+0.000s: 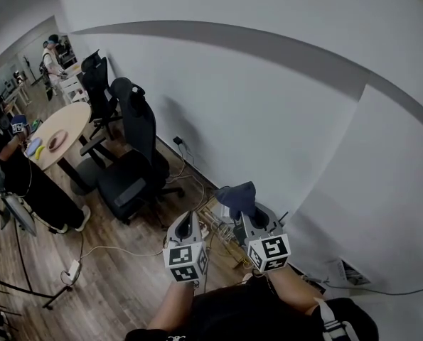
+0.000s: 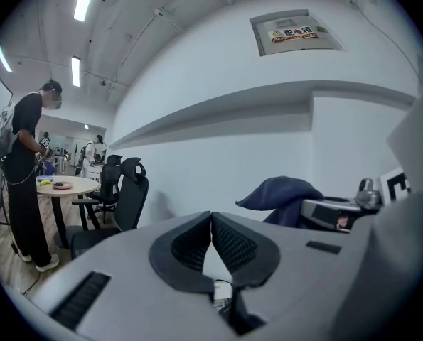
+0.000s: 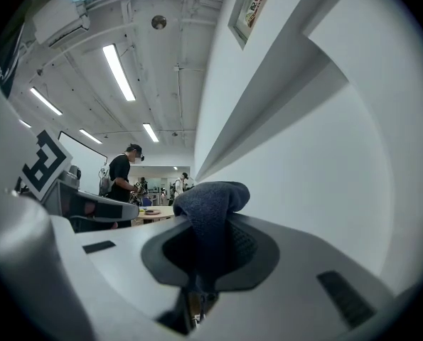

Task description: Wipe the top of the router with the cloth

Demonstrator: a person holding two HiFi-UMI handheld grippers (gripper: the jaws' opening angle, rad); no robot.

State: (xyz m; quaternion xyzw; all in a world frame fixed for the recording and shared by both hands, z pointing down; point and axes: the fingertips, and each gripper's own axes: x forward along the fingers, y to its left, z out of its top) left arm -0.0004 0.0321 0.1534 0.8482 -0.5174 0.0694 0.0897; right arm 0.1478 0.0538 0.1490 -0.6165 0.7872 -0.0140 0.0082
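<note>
Right gripper [image 3: 208, 256] clamps the dark blue cloth [image 3: 211, 199], which bunches over and hides its jaw tips. Left gripper [image 2: 211, 226] is closed on nothing. Floor clutter [image 1: 222, 241] beneath them is too small to identify.

Item counts, taken across all three views.
Left tongs [image 1: 187, 222] plus right tongs [image 1: 250, 213], two total; two marker cubes [image 1: 186, 261] [image 1: 269, 252]; one dark cloth [image 1: 238, 196]; two black office chairs [image 1: 133, 169] [image 1: 97, 84]; one round bench [image 1: 69, 123]; two people [image 1: 5, 163] [image 1: 52, 55]; one wall sign [image 2: 294, 33].
</note>
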